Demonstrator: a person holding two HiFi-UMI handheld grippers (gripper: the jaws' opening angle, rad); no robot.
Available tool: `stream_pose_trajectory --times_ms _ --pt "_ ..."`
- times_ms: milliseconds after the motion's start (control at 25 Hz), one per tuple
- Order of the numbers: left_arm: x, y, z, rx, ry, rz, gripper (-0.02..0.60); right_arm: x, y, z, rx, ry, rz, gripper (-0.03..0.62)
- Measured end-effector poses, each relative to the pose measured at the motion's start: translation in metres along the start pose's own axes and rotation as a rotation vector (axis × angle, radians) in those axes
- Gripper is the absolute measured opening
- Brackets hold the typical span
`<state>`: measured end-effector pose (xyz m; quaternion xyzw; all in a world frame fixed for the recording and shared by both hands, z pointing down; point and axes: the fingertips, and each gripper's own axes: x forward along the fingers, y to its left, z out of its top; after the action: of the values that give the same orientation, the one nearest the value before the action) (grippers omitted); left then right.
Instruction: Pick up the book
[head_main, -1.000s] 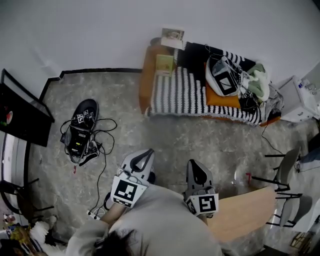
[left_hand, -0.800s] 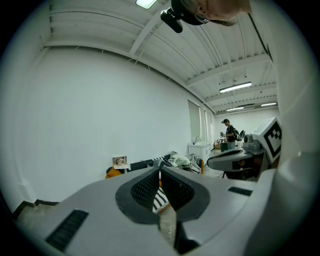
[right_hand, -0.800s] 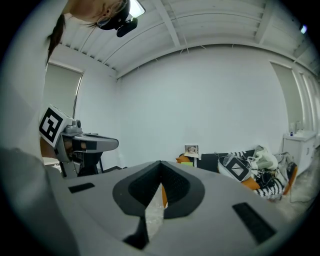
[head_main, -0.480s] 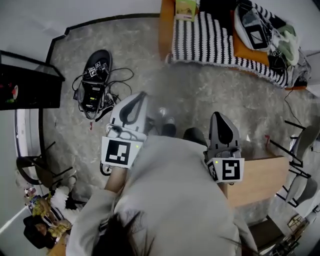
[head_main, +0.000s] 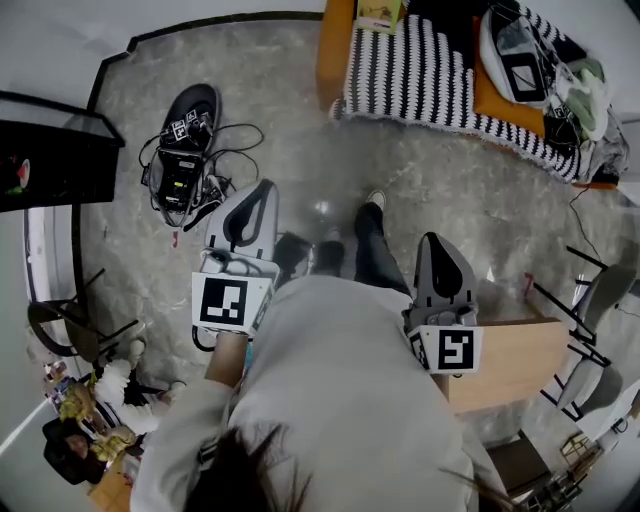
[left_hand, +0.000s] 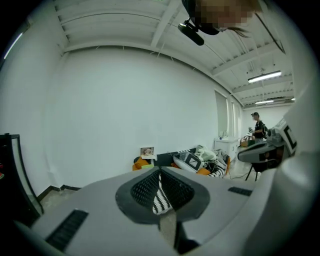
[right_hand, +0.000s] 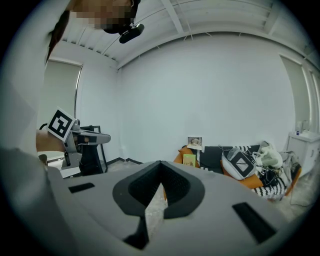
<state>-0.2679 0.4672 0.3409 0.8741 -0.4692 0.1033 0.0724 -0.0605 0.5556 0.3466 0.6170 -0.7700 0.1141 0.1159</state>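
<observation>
Plainly, both grippers hold nothing: the left gripper (left_hand: 160, 171) has its jaws closed tip to tip, and so does the right gripper (right_hand: 160, 163). Both hang above a grey stone floor (head_main: 300, 130). The book (head_main: 378, 14) lies well apart from them on the orange end of a sofa (head_main: 335, 50), beside a striped blanket (head_main: 420, 65). A white wall (right_hand: 200, 90) stands behind.

Speckled stone floor (head_main: 480, 210), knitted striped blanket (head_main: 410, 70), matt plastic right tool (head_main: 437, 242).
</observation>
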Motion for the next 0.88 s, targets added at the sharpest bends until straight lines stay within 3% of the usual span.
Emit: stream_pose_trajectory --times_ms 160,520,720,880 --pt "0.048 -0.037 0.034 0.015 -0.079 -0.064 0.018 0.021 -0.039 0.010 0.016 -0.019 -0.006 0.014" --pt "0.144 -0.062 0.089 0.028 -0.156 -0.060 0.020 0.076 -0.133 0.055 0.017 -0.099 -0.013 0.015" --pt "0.179 -0.075 0.094 0.013 -0.147 -0.065 0.020 0.097 -0.167 0.069 0.021 -0.100 -0.003 0.015" --pt "0.190 -0.071 0.091 -0.012 -0.132 -0.024 0.020 0.111 -0.181 0.070 0.010 -0.083 0.031 0.015"
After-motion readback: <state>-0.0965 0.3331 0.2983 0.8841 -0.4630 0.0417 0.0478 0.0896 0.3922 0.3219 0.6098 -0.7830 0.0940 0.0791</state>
